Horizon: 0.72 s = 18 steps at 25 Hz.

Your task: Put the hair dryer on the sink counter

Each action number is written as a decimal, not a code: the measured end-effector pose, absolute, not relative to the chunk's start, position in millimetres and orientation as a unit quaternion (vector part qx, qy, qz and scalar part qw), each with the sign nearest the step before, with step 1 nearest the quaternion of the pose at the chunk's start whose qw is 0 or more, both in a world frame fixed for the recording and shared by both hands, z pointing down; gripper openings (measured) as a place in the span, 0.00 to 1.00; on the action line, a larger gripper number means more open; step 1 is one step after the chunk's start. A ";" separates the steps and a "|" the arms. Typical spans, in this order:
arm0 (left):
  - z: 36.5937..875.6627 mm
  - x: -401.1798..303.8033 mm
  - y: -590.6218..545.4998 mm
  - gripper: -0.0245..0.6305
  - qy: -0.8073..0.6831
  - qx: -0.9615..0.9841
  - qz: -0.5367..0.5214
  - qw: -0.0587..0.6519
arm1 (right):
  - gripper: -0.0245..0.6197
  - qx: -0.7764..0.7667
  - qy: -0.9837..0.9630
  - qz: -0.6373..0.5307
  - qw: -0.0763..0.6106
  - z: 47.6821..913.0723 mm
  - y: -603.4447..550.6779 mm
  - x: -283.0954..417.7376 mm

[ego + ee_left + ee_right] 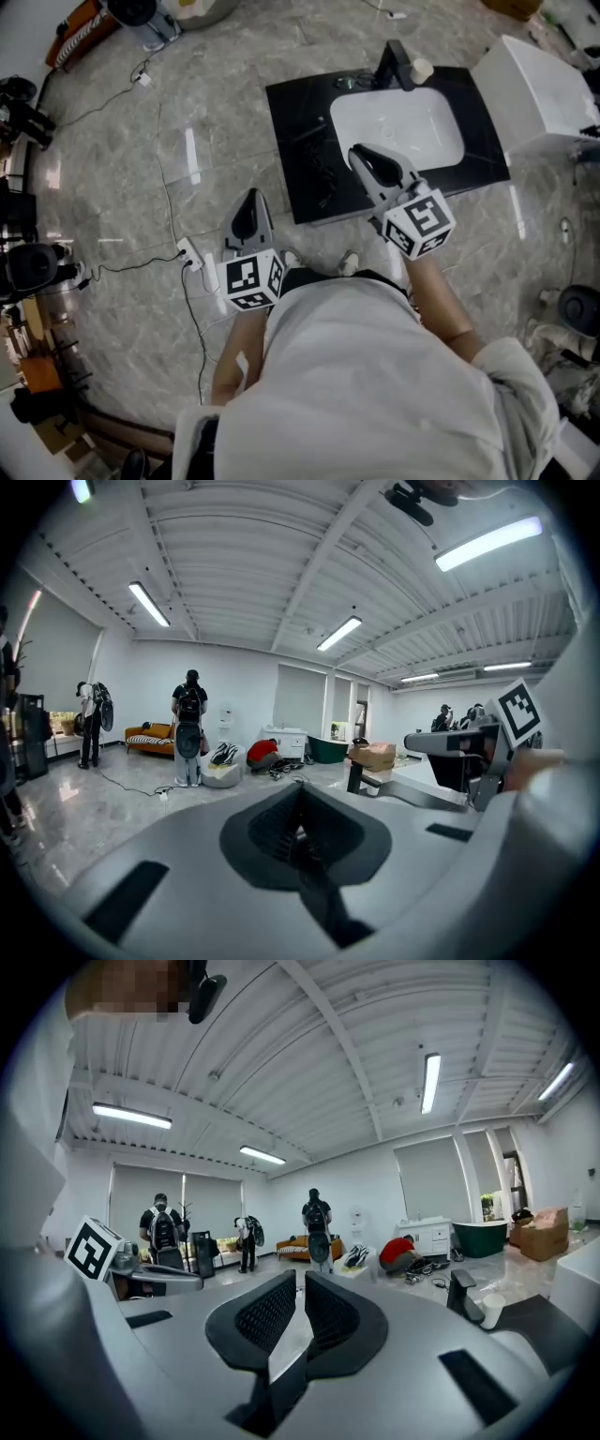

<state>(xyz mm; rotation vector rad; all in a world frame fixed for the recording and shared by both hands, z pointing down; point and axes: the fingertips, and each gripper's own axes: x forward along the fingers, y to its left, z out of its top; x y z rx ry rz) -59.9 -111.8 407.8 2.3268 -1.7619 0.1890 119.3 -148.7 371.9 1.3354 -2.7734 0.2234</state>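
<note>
The black sink counter (pixel 295 122) with its white basin (pixel 398 127) lies on the floor ahead of me. A dark, glossy shape (pixel 323 176) rests on the counter left of the basin; it may be the hair dryer, but black on black hides its outline. My right gripper (pixel 361 155) hovers over the counter's near edge beside the basin, jaws shut and empty (pixel 300 1297). My left gripper (pixel 248 199) hangs over bare floor left of the counter, also shut with nothing in it (pixel 300 832). Both gripper views look level across the room.
A black faucet (pixel 398 64) and a small cup (pixel 422 68) stand at the counter's far edge. A white box-like fixture (pixel 544 89) sits to the right. A power strip with cables (pixel 192 255) lies by my left gripper. Several people (pixel 314 1218) stand far off.
</note>
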 end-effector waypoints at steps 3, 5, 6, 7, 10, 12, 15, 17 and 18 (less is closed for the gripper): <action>396.0 -53.9 -113.7 0.04 -0.597 0.796 0.059 0.085 | 0.12 0.433 -0.899 0.056 0.014 357.9 -148.2 125.7; 388.7 -49.8 -113.6 0.04 -0.594 0.800 0.055 0.069 | 0.12 0.433 -0.900 0.044 0.004 349.8 -147.2 129.2; 386.2 -47.4 -113.0 0.04 -0.590 0.803 0.054 0.064 | 0.12 0.433 -0.901 0.039 -0.001 346.4 -146.2 131.1; 384.6 -45.1 -112.4 0.04 -0.587 0.806 0.053 0.060 | 0.12 0.433 -0.901 0.034 -0.006 343.5 -145.1 133.0; 384.0 -42.1 -113.0 0.04 -0.580 0.811 0.053 0.058 | 0.12 0.434 -0.901 0.020 -0.018 336.9 -144.0 136.8; 383.8 -41.4 -113.9 0.04 -0.579 0.812 0.054 0.057 | 0.12 0.434 -0.900 0.014 -0.024 332.9 -142.4 138.9; 379.4 -38.3 -116.6 0.04 -0.575 0.815 0.053 0.052 | 0.12 0.432 -0.901 0.000 -0.028 325.8 -136.8 140.9; 374.5 -35.4 -119.8 0.04 -0.571 0.818 0.050 0.046 | 0.12 0.429 -0.903 -0.009 -0.034 319.7 -132.6 141.5; 371.6 -33.9 -121.2 0.04 -0.568 0.820 0.048 0.043 | 0.12 0.428 -0.903 -0.014 -0.037 316.2 -130.3 141.7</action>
